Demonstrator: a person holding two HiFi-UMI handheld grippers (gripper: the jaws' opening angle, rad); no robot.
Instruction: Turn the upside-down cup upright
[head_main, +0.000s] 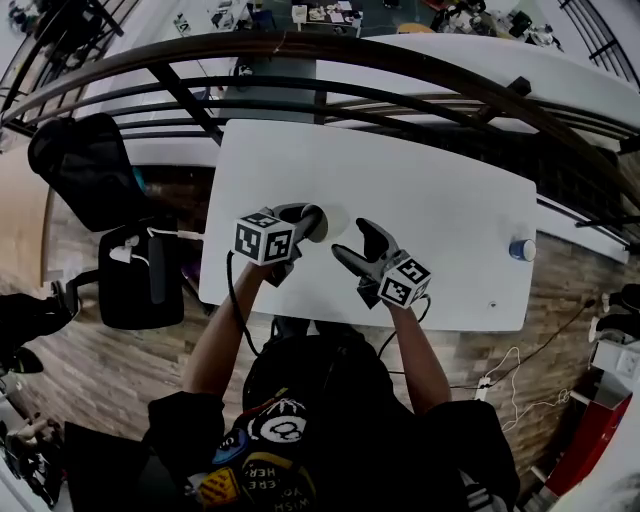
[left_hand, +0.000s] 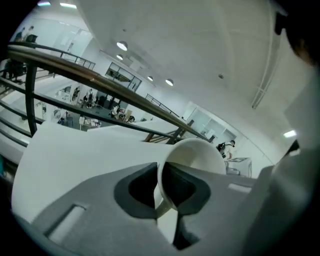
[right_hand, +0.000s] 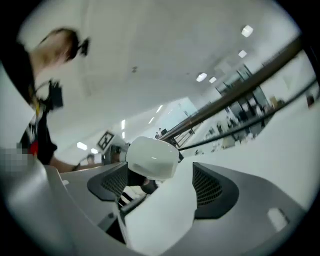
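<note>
A white cup is held off the white table, tipped on its side. My left gripper is shut on the cup's wall at the rim. In the left gripper view the cup has one pad inside its mouth and the other outside, around the left gripper. My right gripper hovers just right of the cup with its jaws wide open. In the right gripper view the cup hangs ahead of the right gripper, and neither pad touches it.
A small blue-and-white object sits near the table's right edge. A black chair stands at the table's left side. A dark curved railing runs beyond the far edge. The person's arms reach in from the near edge.
</note>
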